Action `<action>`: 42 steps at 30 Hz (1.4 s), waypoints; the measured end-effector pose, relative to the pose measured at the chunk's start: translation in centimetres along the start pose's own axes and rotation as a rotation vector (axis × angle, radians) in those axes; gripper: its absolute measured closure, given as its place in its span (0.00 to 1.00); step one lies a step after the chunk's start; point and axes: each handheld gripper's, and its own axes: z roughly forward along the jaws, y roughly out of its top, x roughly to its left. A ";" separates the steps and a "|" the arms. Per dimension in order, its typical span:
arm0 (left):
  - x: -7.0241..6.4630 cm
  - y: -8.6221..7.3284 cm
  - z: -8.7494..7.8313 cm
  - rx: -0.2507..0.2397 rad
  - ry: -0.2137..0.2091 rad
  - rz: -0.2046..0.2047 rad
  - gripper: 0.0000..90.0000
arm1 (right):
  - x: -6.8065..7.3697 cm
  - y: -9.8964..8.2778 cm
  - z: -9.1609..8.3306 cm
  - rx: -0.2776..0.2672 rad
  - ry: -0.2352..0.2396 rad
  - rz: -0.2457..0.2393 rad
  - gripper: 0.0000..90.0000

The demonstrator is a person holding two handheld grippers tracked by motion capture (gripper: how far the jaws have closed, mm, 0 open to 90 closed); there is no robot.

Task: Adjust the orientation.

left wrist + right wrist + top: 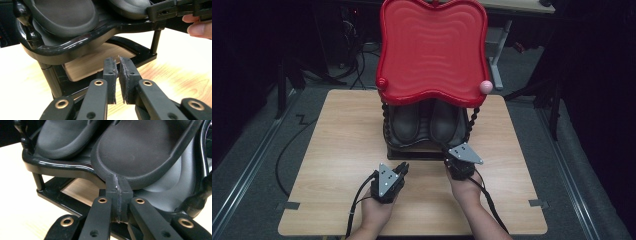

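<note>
A black rack (388,131) with a wavy red top tray (432,50) stands on the wooden table (342,140). Two dark shoes, left (406,122) and right (443,122), sit toe-forward on its middle shelf. My left gripper (402,167) (117,61) hovers just before the rack's low front shelf (85,65), pads a narrow gap apart with nothing between them. My right gripper (450,156) (117,178) is shut, its tips against the toe rim of the right shoe (140,150). The left shoe (65,137) lies beside it.
A pink ball (485,86) caps the red tray's right front corner, a red one (382,82) the left. Beaded black posts (473,120) carry the tray. Cables trail from both grippers over the table's near edge. Dark floor with cables surrounds the table.
</note>
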 end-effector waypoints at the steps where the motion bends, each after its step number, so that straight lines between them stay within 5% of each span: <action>1: 0.1 0.0 0.1 -0.001 0.006 -0.004 0.93 | 0.0 0.1 0.3 0.003 0.000 0.003 1.00; 4: 0.3 0.0 0.2 -0.002 0.012 -0.002 0.93 | 0.0 0.2 0.7 0.006 -0.002 0.003 1.00; 5: 0.6 0.2 0.6 0.006 0.037 0.036 0.93 | 0.0 0.2 0.8 0.007 -0.002 0.003 1.00; 11: 2.3 1.6 1.6 0.002 0.121 0.066 0.95 | -0.3 0.4 1.2 0.015 0.002 0.018 1.00; 19: 3.9 3.5 2.9 -0.023 0.196 0.029 0.94 | -0.3 0.8 0.1 -0.026 0.001 0.008 0.96; 27: 4.1 3.4 3.8 -0.021 0.227 0.000 0.91 | -0.3 1.5 1.7 0.000 -0.009 0.041 0.98; 34: 4.2 3.3 4.4 -0.013 0.241 -0.014 0.89 | -1.5 1.1 0.6 -0.028 -0.015 0.059 0.95; 37: 4.2 3.3 4.6 -0.016 0.239 -0.022 0.89 | -2.5 0.8 0.1 -0.021 -0.073 0.072 0.95; 42: 4.0 3.3 4.9 -0.021 0.231 -0.024 0.90 | -3.4 0.5 0.6 0.010 -0.091 0.088 0.96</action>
